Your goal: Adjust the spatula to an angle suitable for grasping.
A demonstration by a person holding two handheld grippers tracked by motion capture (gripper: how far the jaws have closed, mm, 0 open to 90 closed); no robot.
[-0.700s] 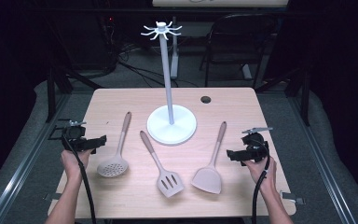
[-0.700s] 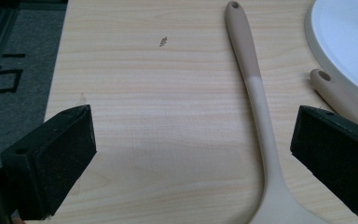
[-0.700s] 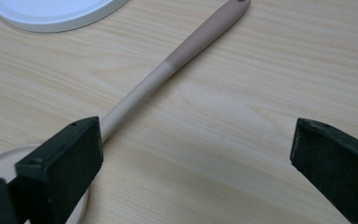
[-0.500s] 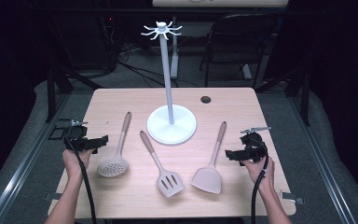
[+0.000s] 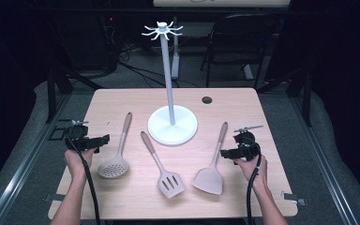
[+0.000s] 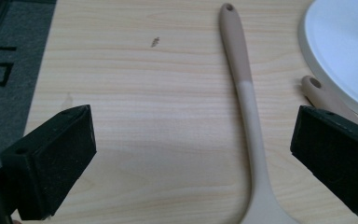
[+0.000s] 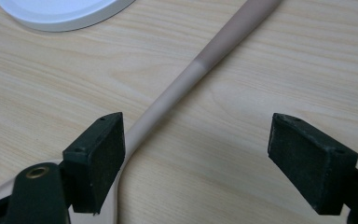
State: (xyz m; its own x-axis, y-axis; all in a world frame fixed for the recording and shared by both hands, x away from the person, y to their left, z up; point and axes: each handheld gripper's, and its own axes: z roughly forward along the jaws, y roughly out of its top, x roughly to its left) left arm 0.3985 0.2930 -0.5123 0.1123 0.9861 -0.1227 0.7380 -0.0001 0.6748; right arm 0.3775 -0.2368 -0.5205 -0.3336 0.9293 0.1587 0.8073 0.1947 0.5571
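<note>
My counter (image 5: 122,105) sits brightly lit from overhead while the room around it falls black. Shadows beneath my jaws are soft; close up, the near jaw edges blur slightly.

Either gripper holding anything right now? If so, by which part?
Nothing is held. The left gripper stands open over the beige skimmer spoon's handle; the right gripper stands open beside the beige solid turner's handle. No pad presses on either.
</note>
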